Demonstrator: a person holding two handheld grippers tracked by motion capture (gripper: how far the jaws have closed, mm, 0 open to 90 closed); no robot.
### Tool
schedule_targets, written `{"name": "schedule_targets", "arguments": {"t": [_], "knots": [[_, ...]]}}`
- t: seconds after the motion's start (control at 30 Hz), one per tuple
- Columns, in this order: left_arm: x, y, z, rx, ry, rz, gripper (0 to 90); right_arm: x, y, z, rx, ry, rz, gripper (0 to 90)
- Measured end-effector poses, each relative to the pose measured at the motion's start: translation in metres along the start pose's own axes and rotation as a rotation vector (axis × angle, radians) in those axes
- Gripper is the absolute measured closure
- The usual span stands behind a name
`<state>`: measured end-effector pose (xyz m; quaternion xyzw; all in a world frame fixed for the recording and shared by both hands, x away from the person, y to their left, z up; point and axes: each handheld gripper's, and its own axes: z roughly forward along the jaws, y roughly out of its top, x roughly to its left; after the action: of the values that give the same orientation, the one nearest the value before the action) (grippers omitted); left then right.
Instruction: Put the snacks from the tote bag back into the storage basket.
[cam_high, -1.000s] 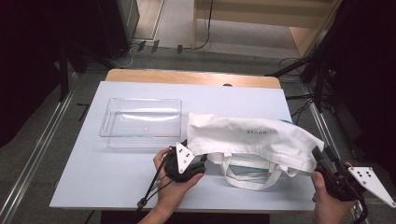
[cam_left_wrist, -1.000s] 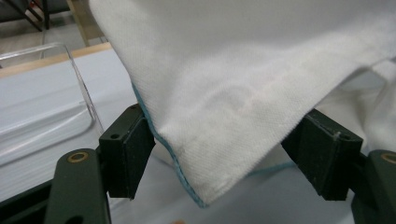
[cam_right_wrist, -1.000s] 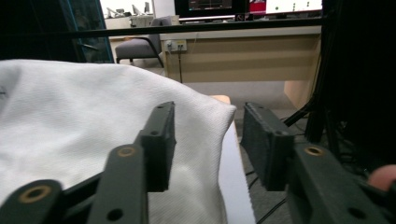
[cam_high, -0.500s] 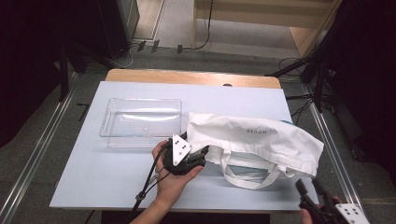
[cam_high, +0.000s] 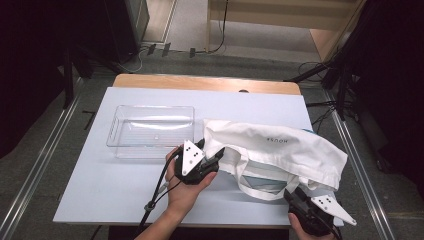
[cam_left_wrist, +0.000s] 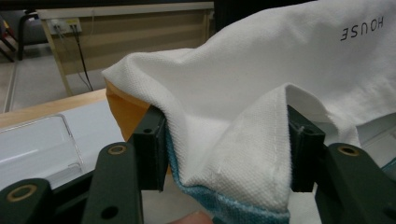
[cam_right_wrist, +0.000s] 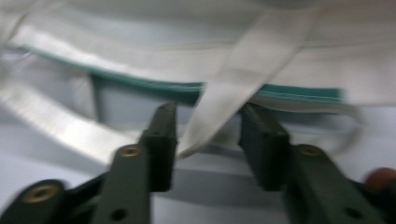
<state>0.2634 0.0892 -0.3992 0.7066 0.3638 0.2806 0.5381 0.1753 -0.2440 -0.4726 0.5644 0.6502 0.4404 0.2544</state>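
A white tote bag (cam_high: 280, 150) printed "HOUSE" lies on the right half of the white table (cam_high: 100, 190). My left gripper (cam_high: 219, 152) is at the bag's left corner and holds it slightly raised. Its jaws have just been closing, and a bunched fold of white cloth (cam_left_wrist: 233, 140) now fills the gap of my left gripper (cam_left_wrist: 224, 154) and touches both pads. A teal edge and something orange (cam_left_wrist: 119, 112) show under the cloth. My right gripper (cam_high: 294, 196) is at the table's front edge by the bag's handle loop (cam_high: 265, 196). Its jaws have just been closing too, and in its view my right gripper (cam_right_wrist: 208, 140) has the handle strap (cam_right_wrist: 243, 79) loose between its pads.
A clear plastic tray (cam_high: 150, 130) stands left of the bag, close behind my left hand, and its rim (cam_left_wrist: 32, 144) shows in the left gripper view. A wooden strip runs along the table's far edge. Cables and dark stands surround the table on the floor.
My right gripper came from the bag's right end, left along the front edge, to the handle loop. My left gripper has closed in on the bag's corner and raised it a little.
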Motion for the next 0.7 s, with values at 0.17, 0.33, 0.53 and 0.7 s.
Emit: {"name": "schedule_targets", "arguments": {"t": [0.17,0.33,0.53,0.7], "knots": [[0.005,0.002,-0.002,-0.009,-0.038,-0.022,53.0,0.007,0.004,-0.006,-0.057,0.018,-0.071,85.4],[0.01,0.003,-0.001,0.005,-0.05,-0.031,52.3,0.007,0.014,-0.023,-0.174,0.04,-0.113,89.4],[0.012,0.003,0.001,0.003,-0.058,-0.034,48.9,0.01,0.038,-0.034,-0.294,0.05,-0.175,89.5],[0.015,0.006,-0.002,-0.013,-0.076,-0.025,47.0,0.007,0.062,-0.032,-0.342,0.039,-0.184,89.5]]}}
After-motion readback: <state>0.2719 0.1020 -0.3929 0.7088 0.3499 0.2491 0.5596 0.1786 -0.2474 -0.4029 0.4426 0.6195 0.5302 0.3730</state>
